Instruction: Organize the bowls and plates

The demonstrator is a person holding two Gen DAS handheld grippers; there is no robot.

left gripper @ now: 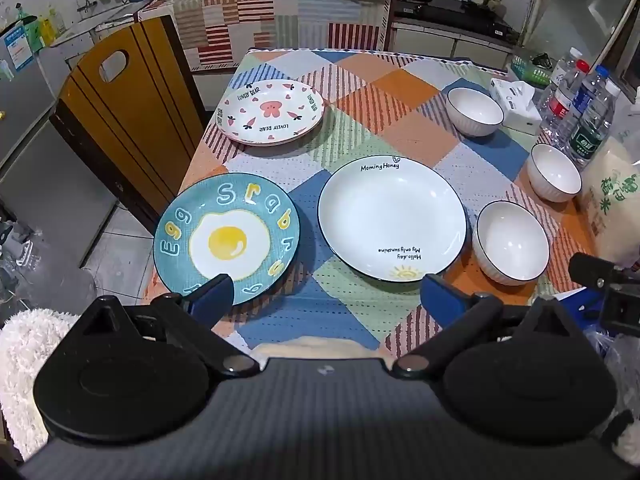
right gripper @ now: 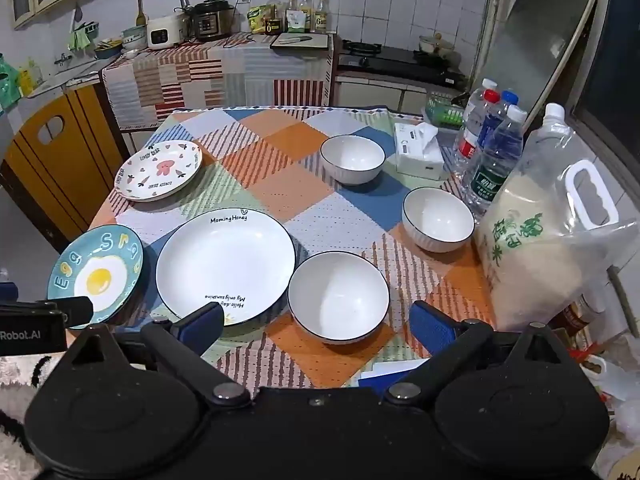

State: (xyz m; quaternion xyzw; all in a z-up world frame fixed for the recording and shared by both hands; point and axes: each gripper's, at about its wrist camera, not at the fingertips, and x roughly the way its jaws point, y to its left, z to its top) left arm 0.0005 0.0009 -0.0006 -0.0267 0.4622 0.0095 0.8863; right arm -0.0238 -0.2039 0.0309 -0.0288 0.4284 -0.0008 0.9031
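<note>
Ahead of both grippers: left gripper [left gripper: 326,294] wide open, empty, between egg plate [left gripper: 227,237] and "Morning Honey" plate [left gripper: 392,218]. Right gripper [right gripper: 316,322] wide open, empty, near bowl [right gripper: 338,297] between its fingers. "Lovely Bear" plate [right gripper: 159,170] beyond.

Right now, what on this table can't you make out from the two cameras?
- Teal fried-egg plate: near rim hidden by left tongs finger, left view.
- Large white plate: sun drawing covered by right tongs finger, right view.
- Clear rice jug: cropped by the edge, left view.
</note>
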